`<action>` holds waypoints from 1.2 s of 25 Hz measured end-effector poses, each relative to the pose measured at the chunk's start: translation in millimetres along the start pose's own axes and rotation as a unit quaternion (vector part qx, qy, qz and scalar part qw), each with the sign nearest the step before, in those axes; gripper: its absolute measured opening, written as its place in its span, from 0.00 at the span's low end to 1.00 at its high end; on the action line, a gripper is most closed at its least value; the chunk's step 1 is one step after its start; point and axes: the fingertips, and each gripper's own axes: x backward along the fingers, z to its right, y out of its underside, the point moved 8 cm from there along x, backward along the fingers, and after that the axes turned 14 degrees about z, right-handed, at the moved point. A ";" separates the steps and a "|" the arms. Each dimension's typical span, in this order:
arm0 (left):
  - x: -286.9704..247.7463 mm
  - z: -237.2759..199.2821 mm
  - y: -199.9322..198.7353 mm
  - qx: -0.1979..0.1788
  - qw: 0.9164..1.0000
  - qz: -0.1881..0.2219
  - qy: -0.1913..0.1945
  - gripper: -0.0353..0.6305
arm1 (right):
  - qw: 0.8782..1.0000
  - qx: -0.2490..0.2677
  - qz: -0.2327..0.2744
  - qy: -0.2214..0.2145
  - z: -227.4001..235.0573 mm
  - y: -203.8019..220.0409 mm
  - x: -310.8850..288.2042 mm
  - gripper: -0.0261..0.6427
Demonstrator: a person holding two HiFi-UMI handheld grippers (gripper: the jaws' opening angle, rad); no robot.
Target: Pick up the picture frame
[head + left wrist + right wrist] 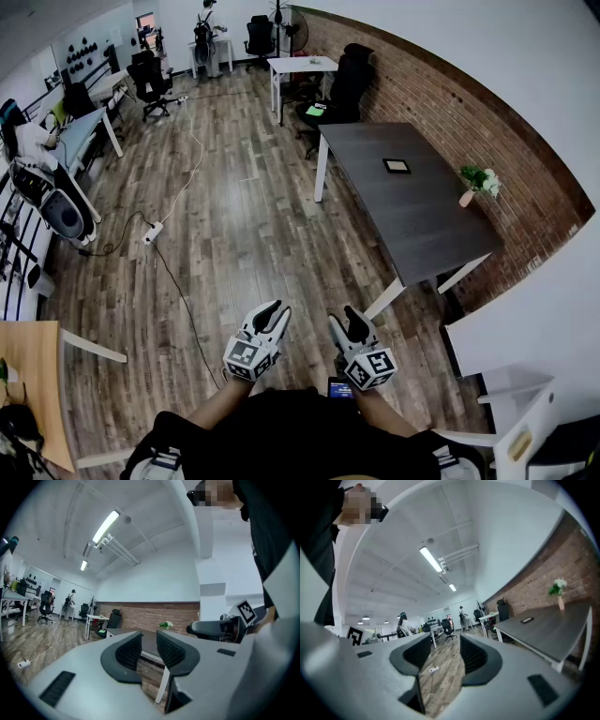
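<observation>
The picture frame [397, 166] is small, dark-rimmed and lies flat near the middle of a long dark table [422, 220], far ahead of both grippers. In the right gripper view the picture frame [527, 619] shows as a thin dark slab on the table [555, 627], off to the right of the jaws. My left gripper [272, 312] and right gripper [348, 322] are held side by side close to the body, over the wooden floor. Both stand open with nothing between the jaws. In the left gripper view the left gripper [149, 651] points toward the table's near end.
A vase of flowers [476, 181] stands at the table's right edge by the brick wall [487, 122]. A power strip [152, 232] and its cable lie on the floor to the left. Office chairs [345, 89] and a white table [302, 66] stand beyond. A wooden desk [33, 375] is at lower left.
</observation>
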 end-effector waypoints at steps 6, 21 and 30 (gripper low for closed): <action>0.3 -0.6 0.1 0.000 1.000 -0.014 0.007 0.20 | 1.000 0.022 0.011 0.000 -5.9 -3.9 -2.5 0.33; -17.9 14.1 13.9 0.013 0.999 -0.035 0.015 0.21 | 0.999 0.002 0.048 0.014 27.0 -17.3 23.2 0.33; -39.1 45.8 29.1 0.014 0.999 -0.043 0.001 0.21 | 0.999 -0.036 0.037 -0.009 71.0 -15.8 46.0 0.33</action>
